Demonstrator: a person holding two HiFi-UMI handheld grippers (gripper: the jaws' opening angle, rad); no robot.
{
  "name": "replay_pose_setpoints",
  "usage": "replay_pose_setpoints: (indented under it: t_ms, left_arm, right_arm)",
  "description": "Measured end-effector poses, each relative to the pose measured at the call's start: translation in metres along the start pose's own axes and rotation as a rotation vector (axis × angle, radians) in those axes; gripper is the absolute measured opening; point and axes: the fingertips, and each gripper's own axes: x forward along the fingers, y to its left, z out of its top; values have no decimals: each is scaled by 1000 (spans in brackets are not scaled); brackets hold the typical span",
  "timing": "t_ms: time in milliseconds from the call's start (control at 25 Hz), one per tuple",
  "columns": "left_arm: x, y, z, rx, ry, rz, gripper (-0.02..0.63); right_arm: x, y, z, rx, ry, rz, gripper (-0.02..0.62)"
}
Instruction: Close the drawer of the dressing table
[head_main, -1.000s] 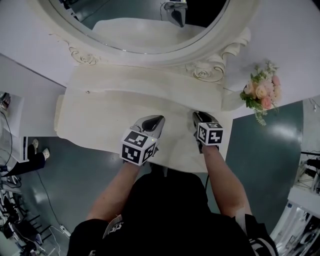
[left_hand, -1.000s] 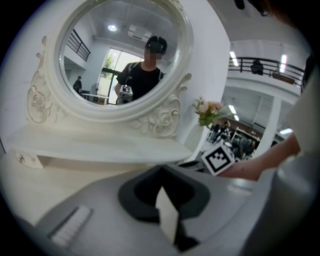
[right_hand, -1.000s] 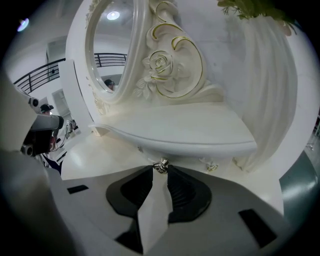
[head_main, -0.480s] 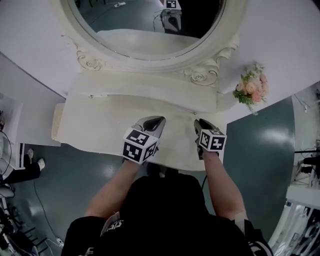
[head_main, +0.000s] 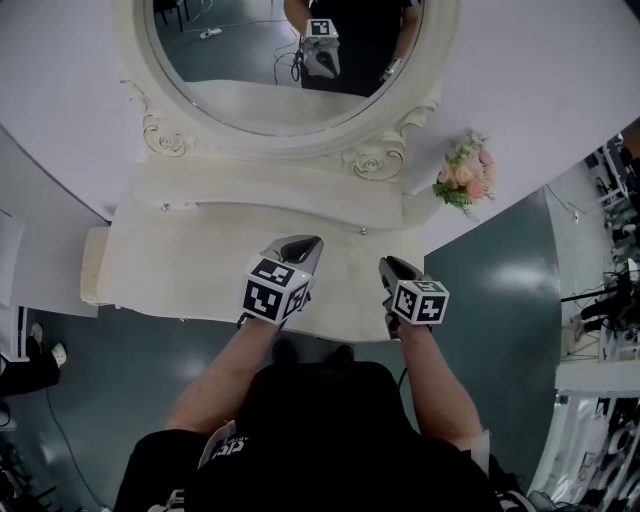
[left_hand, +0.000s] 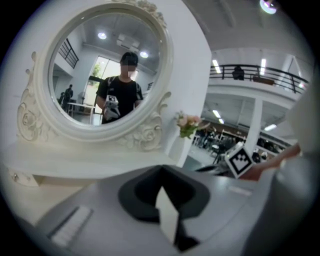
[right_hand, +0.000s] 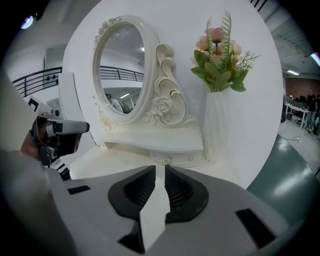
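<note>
Drawer: small front w/ knob, under the mirror shelf of the dressing table. It looks flush w/ the shelf, i.e. closed.

Left gripper: jaws together, pads meet at the tip, nothing between them. It sits over the front-middle of the tabletop; can't tell if it touches the top.

Right gripper: jaws a narrow slit apart, have just been closing, nothing between the pads. It's over the front right corner of the tabletop.

Counts:
- 2 grippers, 1 marker cube each
- 1 oval mirror, w/ the person and one gripper reflected in it
- 1 white vase w/ 1 bunch of pink flowers, at the table's right end
- 2 small knobs on the shelf front in head view, one near each end

Drawer vs grippers: in right gripper view the drawer is straight ahead of the jaws, across bare tabletop and well apart from them, just left of the vase. Neither gripper touches it. In head view the right-end knob is beyond the right gripper, toward the mirror.
</note>
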Motion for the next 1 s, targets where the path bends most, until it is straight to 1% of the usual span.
replay_pose_setpoints:
  t_ms: [200,400,520,640,800,1000]
  left_arm:
    - [8,-17,10,10,-10,1,11]
    - [22,-34,18,22,-7,31,11]
    - [30,-44,29,27,-22,58,11]
    - [34,-54,41,41,-31,90,11]
    - [31,-68,60,47,-53,129,11]
    - [30,-81,75,68,-77,154,11]
  right_arm:
    - [-22,-13,11,12,-45,23,49]
    - [-45,-33,20,46,-101,57,36]
    - [-58,-41,28,41,-133,97,29]
    - [-70,-46,38,29,-166,154,29]
    - [-89,-47,57,-21,-216,227,30]
    - [-116,-56,83,-115,-288,257,12]
